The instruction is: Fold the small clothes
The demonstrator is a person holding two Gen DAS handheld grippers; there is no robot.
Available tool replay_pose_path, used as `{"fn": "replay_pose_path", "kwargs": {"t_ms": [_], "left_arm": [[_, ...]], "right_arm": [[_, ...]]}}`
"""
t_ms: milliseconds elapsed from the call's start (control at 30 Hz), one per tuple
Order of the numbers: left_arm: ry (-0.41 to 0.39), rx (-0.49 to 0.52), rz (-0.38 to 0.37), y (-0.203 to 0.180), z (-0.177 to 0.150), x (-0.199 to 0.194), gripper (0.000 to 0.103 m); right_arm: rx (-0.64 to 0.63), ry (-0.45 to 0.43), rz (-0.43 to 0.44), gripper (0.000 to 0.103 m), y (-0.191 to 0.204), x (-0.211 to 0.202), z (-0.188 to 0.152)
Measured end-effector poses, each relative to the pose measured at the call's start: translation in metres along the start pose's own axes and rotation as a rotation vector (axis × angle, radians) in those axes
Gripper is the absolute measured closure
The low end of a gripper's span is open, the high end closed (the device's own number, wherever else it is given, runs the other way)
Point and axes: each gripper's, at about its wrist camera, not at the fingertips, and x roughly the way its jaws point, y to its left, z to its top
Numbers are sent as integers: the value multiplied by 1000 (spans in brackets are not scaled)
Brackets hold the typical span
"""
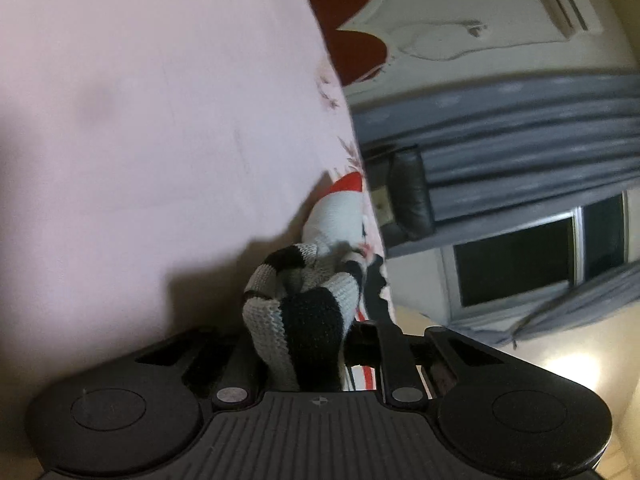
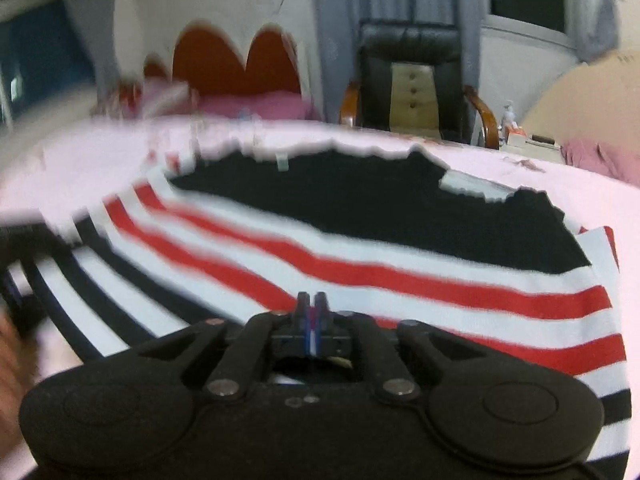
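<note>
With the left gripper (image 1: 316, 344) clamped on a bunched black-and-grey knit cuff (image 1: 304, 304) and the right gripper (image 2: 312, 304) pinched shut (apparently empty) over the striped sweater (image 2: 360, 272) on the pink bedsheet (image 1: 140, 100), carry the sleeve inward evenly, keeping the body flat.

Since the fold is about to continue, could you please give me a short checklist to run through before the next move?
1. Left hand-held gripper has hold of the striped knit garment: ok, fabric is bunched between its fingers.
2. Right hand-held gripper shut: ok, fingers together.
3. Right hand-held gripper holding cloth: cannot tell, no fabric shows clearly between its fingers.
4. Garment lying flat on the pink sheet: ok on the right side, spread flat; bunched at the left grip.
5. Views sharp enough to judge edges: not ok, both are blurred.
</note>
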Motion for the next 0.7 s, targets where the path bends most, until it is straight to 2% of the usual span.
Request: {"fn": "replay_pose_path", "kwargs": {"t_ms": [133,200,333,433,533,567,633,700], "left_arm": [[15,-13,-39,-4,2,0,86],[22,18,-94,-18,1,-5,86],[58,157,-190,-76,-6,-8,86],[109,307,-217,-132,-30,-1,86],[186,481,-188,-175,-68,19,86],[229,535,-170,-185,-84,30,86],[322,624,-130,-197,-113,50,86],[424,702,-83,-197,-147,73,86]], "right_arm": [[6,11,-7,103,-2,3,3],[16,8,-13,103,-1,3,2],[86,-5,-2,103,-8,2,-2],[195,1,38,103,-21,5,0],[330,7,100,103,-39,2,-1],[414,0,125,103,-52,-3,-4],[598,-60,122,93,-87,-27,-18],[737,-109,98,90,-122,-53,-37]]}}
